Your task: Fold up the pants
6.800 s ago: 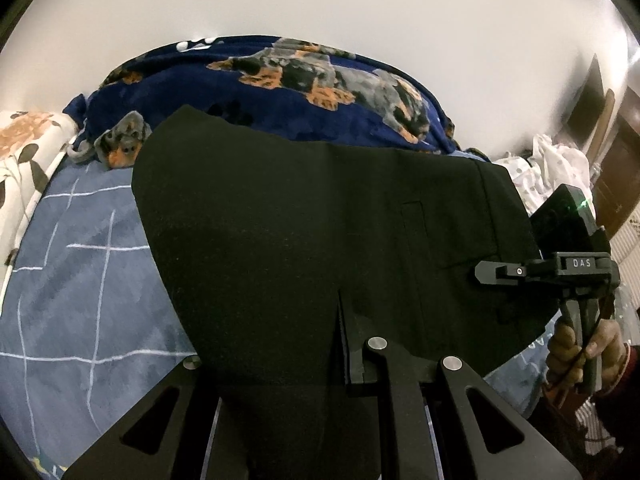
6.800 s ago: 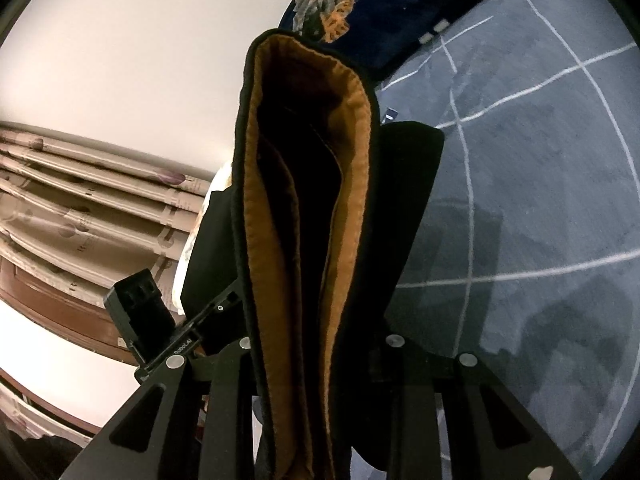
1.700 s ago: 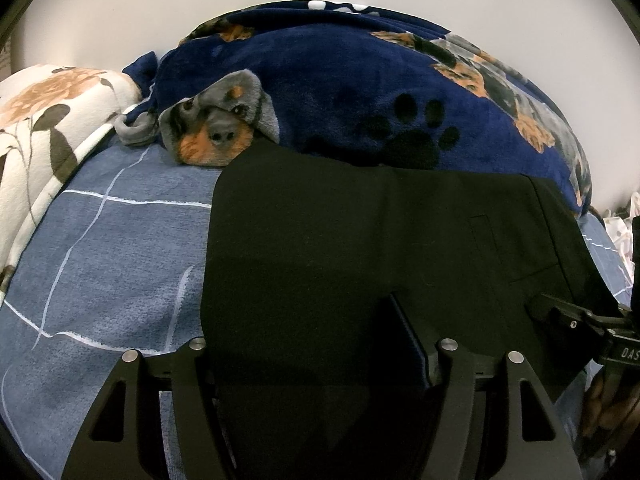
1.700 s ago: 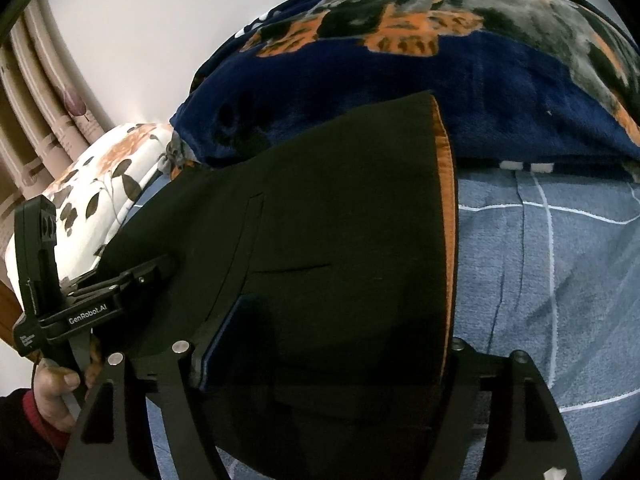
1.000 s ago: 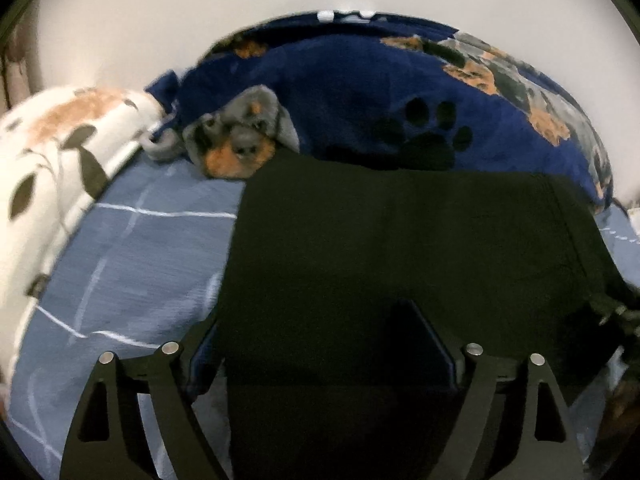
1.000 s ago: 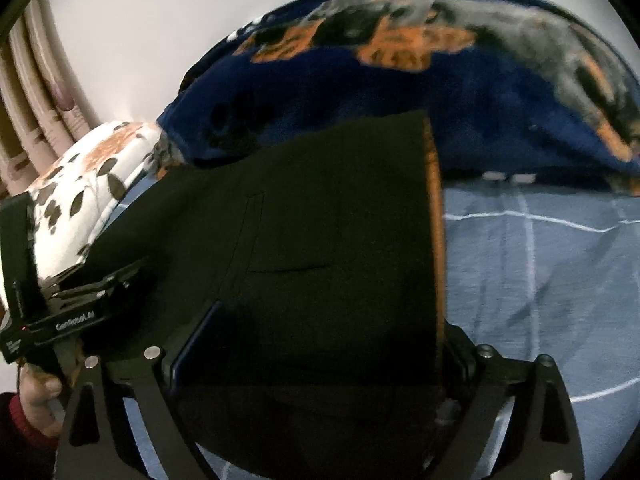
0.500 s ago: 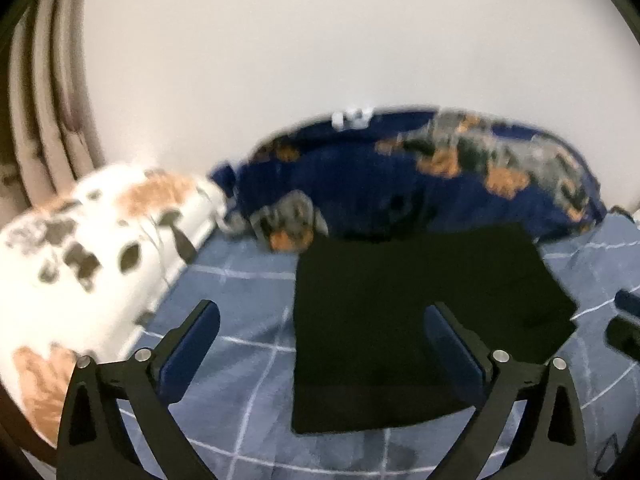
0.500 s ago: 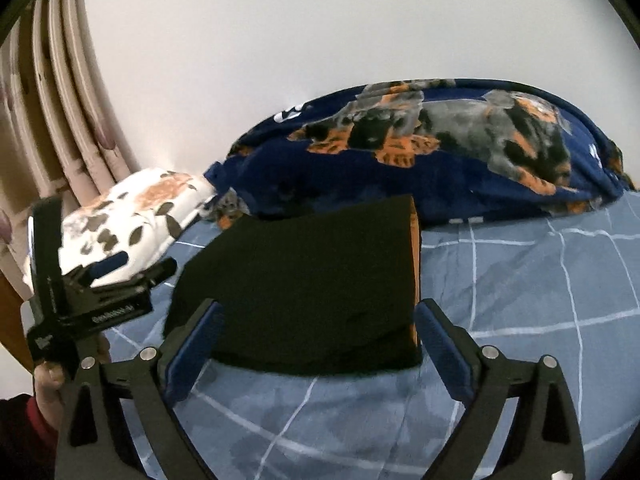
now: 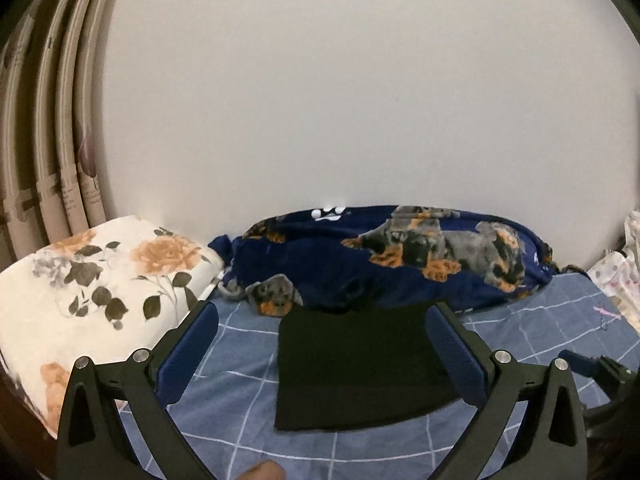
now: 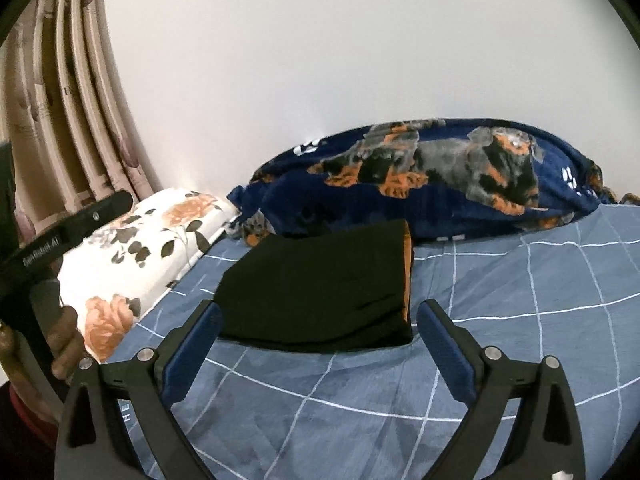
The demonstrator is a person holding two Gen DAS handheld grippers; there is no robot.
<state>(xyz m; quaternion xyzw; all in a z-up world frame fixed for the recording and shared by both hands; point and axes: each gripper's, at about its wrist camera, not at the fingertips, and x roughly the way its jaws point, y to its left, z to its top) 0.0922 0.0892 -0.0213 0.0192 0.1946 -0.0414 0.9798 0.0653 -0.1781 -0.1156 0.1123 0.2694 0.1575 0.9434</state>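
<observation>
The black pants (image 9: 356, 364) lie folded into a flat rectangle on the blue checked bed sheet (image 9: 532, 336), their far edge against the dog-print blanket. In the right wrist view the pants (image 10: 324, 284) show an orange lining along the right edge. My left gripper (image 9: 322, 354) is open and empty, raised and back from the pants. My right gripper (image 10: 318, 354) is open and empty, above the sheet in front of the pants. The left gripper also shows at the left edge of the right wrist view (image 10: 60, 236), held by a hand.
A navy dog-print blanket (image 9: 400, 256) lies bunched along the white wall behind the pants. A white floral pillow (image 9: 92, 292) sits at the left, with curtains (image 9: 48, 120) behind it. Pale clothes (image 9: 624, 272) lie at the far right.
Both grippers opened, let go of the pants, and pulled back and up. The folded pants now lie free on the sheet.
</observation>
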